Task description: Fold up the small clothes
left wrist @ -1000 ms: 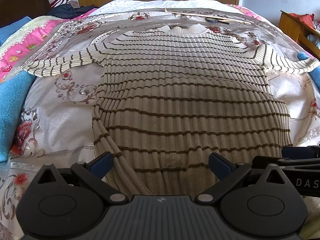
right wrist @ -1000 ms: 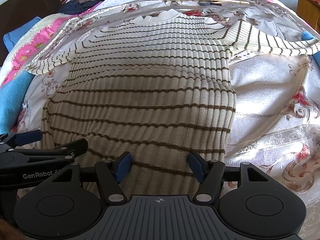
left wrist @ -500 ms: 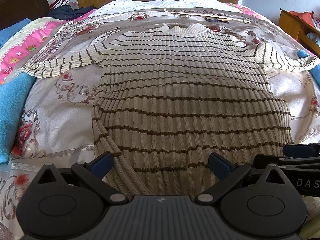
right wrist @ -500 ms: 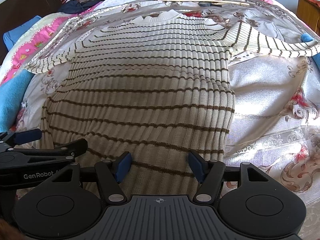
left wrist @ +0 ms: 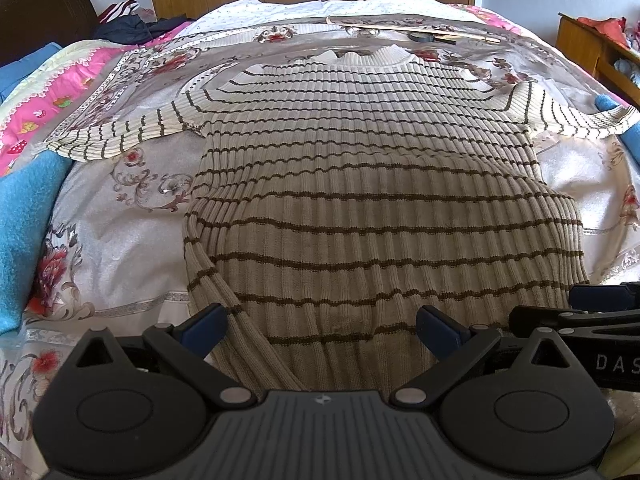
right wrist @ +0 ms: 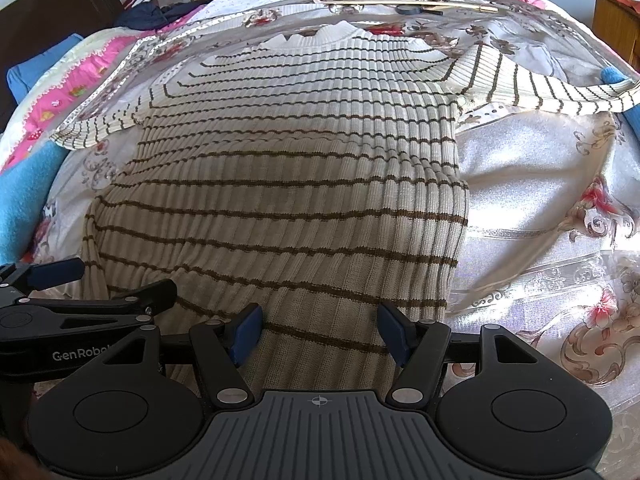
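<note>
Ribbed cream knit with thin brown stripes makes up the one sweater [left wrist: 360, 184] on the bed [left wrist: 120, 240], spread face-up over a floral satin bedspread [right wrist: 540, 208]. Its collar points away from both cameras and its hem lies nearest them. Two sleeves stretch outward, one to each side: the left sleeve [left wrist: 120, 136] reaches toward a pink quilt [left wrist: 48, 100], and the right sleeve [right wrist: 560, 92] ends close to a blue item at the bed's edge.

Two hand-held grippers work at the hem. The left hand-held gripper [left wrist: 320, 324] has its two blue-padded fingers [left wrist: 202, 324] spread wide, with the left part of the hem lying between them; the fabric there looks slightly raised and bunched, but nothing is pinched. The right hand-held gripper [right wrist: 320, 332] is likewise spread apart, its two blue pads [right wrist: 394, 334] straddling the hem's right part without clamping it. Each hand-held gripper shows at the edge of the other's view, so they sit side by side.

Beyond the collar lie one long wooden stick [left wrist: 412, 32] and one small dark ring-shaped object [left wrist: 422, 36] just beside it. A blue blanket [left wrist: 24, 216] lies along the bed's left side, a pile of dark clothes [left wrist: 132, 24] rests near the headboard, and a wooden cabinet [left wrist: 592, 48] stands at the far right.
</note>
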`<state>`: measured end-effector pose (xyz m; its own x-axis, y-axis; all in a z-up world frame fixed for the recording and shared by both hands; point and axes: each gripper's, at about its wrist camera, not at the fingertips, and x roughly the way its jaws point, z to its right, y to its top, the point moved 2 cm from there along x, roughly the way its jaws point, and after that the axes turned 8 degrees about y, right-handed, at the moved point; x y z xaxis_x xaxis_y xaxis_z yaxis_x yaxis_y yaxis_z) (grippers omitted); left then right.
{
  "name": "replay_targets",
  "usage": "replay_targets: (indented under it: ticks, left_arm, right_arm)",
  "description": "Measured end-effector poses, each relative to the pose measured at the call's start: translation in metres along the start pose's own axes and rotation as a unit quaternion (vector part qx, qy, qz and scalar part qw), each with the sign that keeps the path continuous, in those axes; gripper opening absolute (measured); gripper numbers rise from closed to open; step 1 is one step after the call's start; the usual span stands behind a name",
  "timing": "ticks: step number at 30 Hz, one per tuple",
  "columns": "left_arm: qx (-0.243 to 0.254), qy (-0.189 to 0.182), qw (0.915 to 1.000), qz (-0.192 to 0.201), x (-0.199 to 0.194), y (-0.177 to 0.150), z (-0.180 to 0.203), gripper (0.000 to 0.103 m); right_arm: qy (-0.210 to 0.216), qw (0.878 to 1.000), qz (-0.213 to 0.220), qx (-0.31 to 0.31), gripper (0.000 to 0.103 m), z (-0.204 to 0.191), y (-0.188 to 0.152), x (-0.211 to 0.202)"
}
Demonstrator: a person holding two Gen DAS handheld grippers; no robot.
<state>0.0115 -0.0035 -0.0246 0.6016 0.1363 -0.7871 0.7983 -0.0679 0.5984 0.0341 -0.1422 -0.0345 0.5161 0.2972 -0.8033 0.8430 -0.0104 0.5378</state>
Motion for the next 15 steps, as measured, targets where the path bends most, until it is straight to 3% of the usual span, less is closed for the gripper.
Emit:
replay_targets:
  ticks: [15]
  left_arm:
    - [0.003, 0.002, 0.9999, 0.011, -0.001, 0.001, 0.0017, 0.103]
  right_arm:
    - [-0.012, 1.0, 0.005, -0.008, 0.064, -0.0026, 0.0004, -0.0003]
